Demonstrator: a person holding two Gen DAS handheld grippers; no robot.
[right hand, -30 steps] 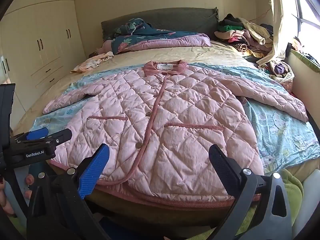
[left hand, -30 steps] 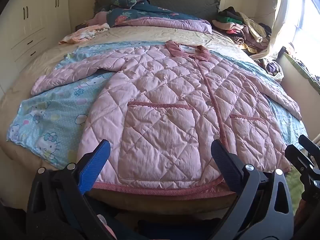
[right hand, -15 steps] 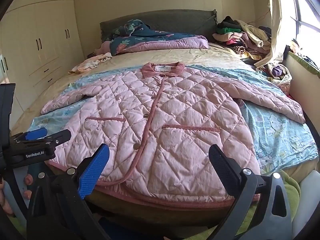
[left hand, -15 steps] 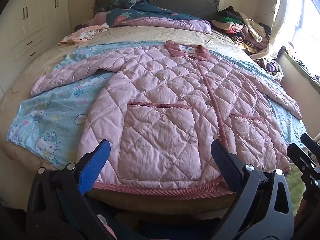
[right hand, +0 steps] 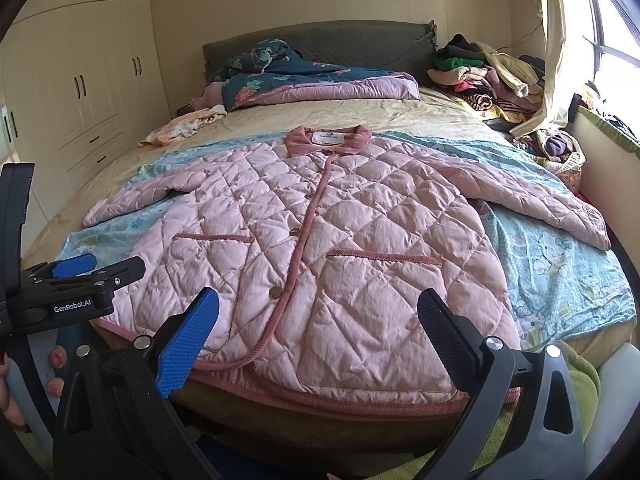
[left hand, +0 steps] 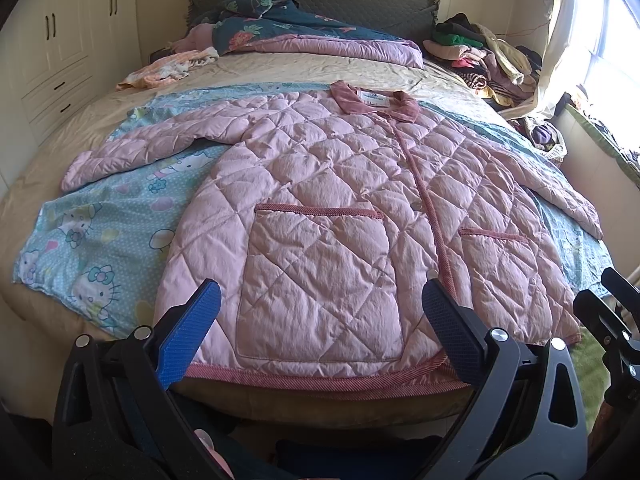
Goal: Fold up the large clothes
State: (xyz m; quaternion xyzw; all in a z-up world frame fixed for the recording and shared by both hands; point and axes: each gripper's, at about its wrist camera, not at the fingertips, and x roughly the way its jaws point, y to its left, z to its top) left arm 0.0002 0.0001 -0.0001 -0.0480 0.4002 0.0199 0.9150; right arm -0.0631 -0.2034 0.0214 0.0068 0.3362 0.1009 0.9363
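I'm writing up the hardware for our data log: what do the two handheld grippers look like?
Both match: black plastic frames with triangular cut-outs and silver screw heads. Each left gripper and right gripper pairs one finger with a textured blue pad with one with a black pad. In the right wrist view, white "GenRobot.AI" lettering marks the left gripper's side. No cables or sleeves are visible.

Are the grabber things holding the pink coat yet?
No. The left gripper and right gripper are both open and empty, above the hem of the pink quilted jacket, which lies flat on the bed.
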